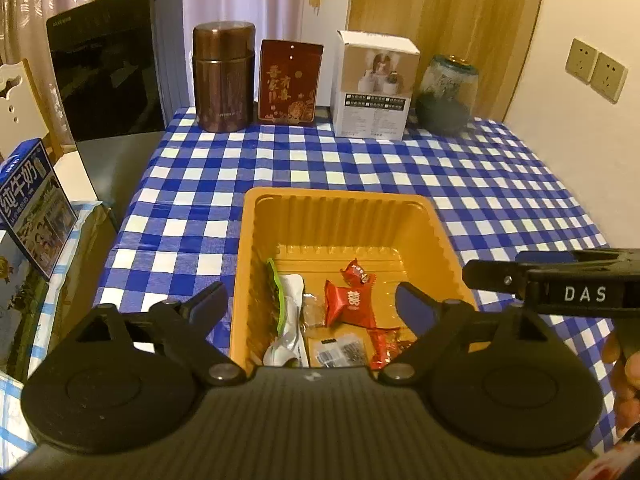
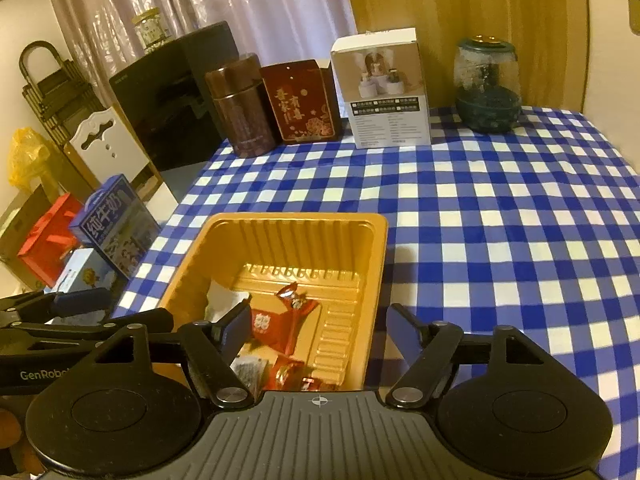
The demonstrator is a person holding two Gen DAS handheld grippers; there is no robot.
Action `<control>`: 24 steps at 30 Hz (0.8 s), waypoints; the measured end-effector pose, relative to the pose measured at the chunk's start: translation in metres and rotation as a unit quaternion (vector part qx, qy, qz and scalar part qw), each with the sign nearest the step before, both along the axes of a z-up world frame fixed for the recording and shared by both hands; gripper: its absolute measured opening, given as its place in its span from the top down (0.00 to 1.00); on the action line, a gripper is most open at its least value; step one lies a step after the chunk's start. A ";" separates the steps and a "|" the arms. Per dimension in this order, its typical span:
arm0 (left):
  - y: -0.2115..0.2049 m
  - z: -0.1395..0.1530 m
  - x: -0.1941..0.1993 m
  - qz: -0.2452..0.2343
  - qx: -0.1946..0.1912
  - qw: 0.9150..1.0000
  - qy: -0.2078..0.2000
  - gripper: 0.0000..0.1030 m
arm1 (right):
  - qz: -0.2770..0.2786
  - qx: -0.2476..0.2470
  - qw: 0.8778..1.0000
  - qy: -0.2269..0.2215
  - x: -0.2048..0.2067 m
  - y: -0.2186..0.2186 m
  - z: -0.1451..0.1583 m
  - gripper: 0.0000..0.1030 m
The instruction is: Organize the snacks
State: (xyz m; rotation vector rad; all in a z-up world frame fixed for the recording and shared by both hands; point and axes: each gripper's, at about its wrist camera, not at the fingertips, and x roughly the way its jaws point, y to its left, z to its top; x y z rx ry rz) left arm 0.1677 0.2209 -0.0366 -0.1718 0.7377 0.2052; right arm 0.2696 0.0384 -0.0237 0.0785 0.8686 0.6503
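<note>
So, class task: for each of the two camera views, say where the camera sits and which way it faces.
Left wrist: sits on the left gripper, looking forward and down into the yellow tray; the right gripper and a hand show at the edge.
Right wrist: sits on the right gripper, facing the tray's right side; the left gripper shows.
Shared: tray, red candies, checked tablecloth, brown canister.

1. One yellow plastic tray point(image 1: 340, 204) sits on the checked tablecloth point(image 1: 500, 184).
2. Three red-wrapped candies point(image 1: 347, 304) lie in the tray.
3. One white-and-green packet point(image 1: 286, 320) lies there too.
4. One small dark sachet point(image 1: 340, 350) and one small brownish sweet point(image 1: 314, 314) lie beside them.
5. At the table's far edge stand one brown canister point(image 1: 224, 76), one red tin point(image 1: 289, 82), one white box point(image 1: 374, 86) and one glass jar point(image 1: 446, 94).
6. One blue milk carton point(image 1: 34, 204) stands to the left, off the table.
</note>
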 end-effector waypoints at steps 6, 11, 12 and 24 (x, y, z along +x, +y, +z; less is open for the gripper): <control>-0.010 0.013 -0.020 0.007 0.010 1.000 -0.013 0.00 | -0.003 -0.001 1.000 -0.006 -0.021 -0.013 0.016 0.22; -0.019 0.022 -0.037 0.007 0.016 1.000 -0.017 0.00 | -0.015 -0.005 1.000 -0.008 -0.036 -0.028 0.026 0.19; -0.021 0.023 -0.041 0.006 0.017 1.000 -0.019 0.00 | -0.016 -0.005 1.000 -0.009 -0.039 -0.030 0.027 0.19; -0.050 0.043 -0.090 0.008 0.025 0.999 -0.046 0.00 | -0.014 -0.036 0.998 -0.047 -0.093 -0.060 0.053 0.16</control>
